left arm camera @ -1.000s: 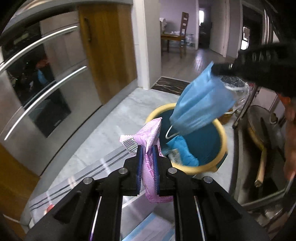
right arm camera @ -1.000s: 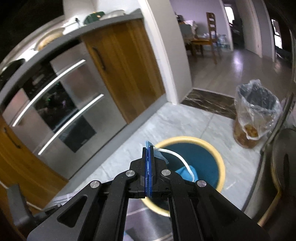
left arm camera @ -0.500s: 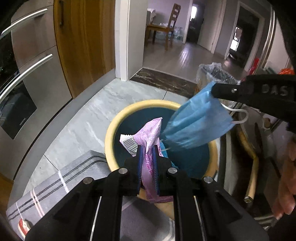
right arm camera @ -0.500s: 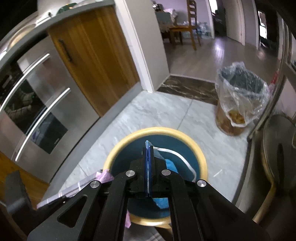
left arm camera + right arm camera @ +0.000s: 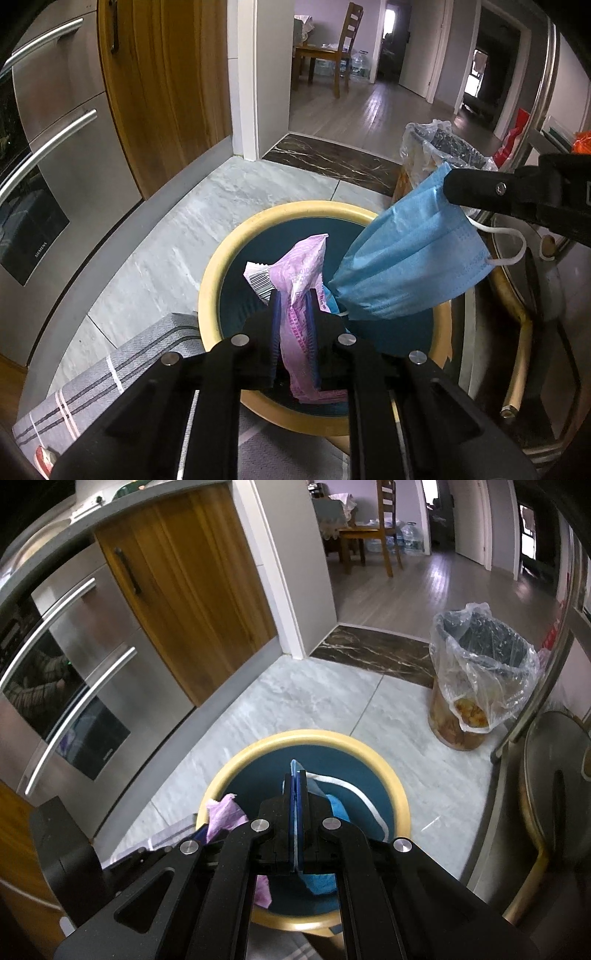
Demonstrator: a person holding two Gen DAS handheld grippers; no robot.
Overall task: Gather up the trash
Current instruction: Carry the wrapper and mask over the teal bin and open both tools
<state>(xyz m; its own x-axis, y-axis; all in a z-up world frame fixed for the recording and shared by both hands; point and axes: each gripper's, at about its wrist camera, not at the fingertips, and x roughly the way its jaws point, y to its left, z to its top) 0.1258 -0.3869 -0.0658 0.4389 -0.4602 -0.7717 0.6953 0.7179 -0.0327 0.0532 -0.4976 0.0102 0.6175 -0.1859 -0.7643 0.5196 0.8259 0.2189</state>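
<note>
A round bin with a yellow rim [image 5: 258,221] and dark teal inside stands on the floor below both grippers; it also shows in the right wrist view [image 5: 314,738]. My left gripper [image 5: 293,295] is shut on a purple wrapper [image 5: 301,266] and holds it over the bin's near side. My right gripper [image 5: 297,775] is shut on a blue face mask [image 5: 410,258], which hangs over the bin's right half. In the right wrist view only the mask's edge and white ear loop [image 5: 354,794] show. Blue trash [image 5: 338,806] lies inside the bin.
A second bin lined with clear plastic [image 5: 476,672] stands to the far right. A steel oven [image 5: 74,686] and wooden cabinet door [image 5: 192,602] run along the left. A grey striped towel [image 5: 110,365] lies at the near left. A chair with a yellow frame [image 5: 517,321] is at right.
Both grippers have moved forward and over the yellow-rimmed bin, which now sits closer and more centred beneath them. The wrapper and the mask stay gripped.
</note>
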